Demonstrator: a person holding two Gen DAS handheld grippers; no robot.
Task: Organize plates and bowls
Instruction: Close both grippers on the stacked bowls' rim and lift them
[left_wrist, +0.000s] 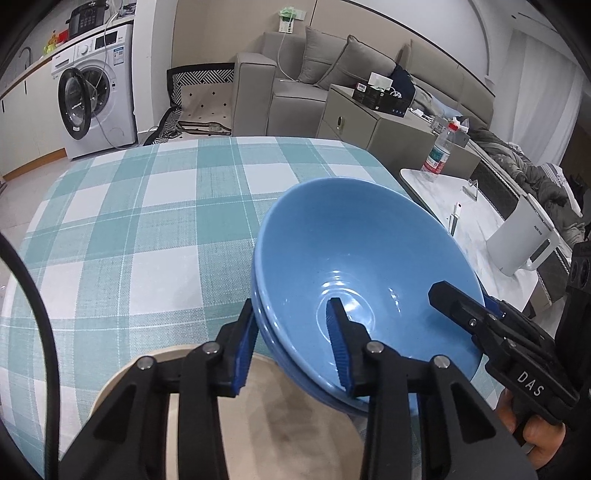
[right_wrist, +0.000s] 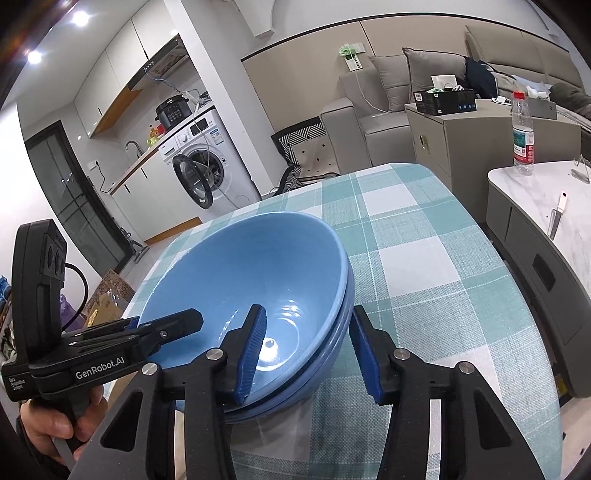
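Nested blue bowls (left_wrist: 354, 266) stand stacked on the teal-checked tablecloth (left_wrist: 147, 206); they also show in the right wrist view (right_wrist: 236, 273). My left gripper (left_wrist: 291, 343) straddles the stack's left rim, one finger inside, one outside, jaws apart with a gap. My right gripper (right_wrist: 306, 350) straddles the right rim the same way, jaws apart. The right gripper shows in the left wrist view (left_wrist: 461, 306), the left gripper in the right wrist view (right_wrist: 177, 321). A beige plate (left_wrist: 258, 413) lies under my left gripper beside the bowls.
A white side table (right_wrist: 546, 206) stands right of the table with a water bottle (right_wrist: 522, 136) and a white appliance (left_wrist: 524, 240). A washing machine (left_wrist: 96, 99) with its door open and a grey sofa (left_wrist: 314, 85) lie beyond the far edge.
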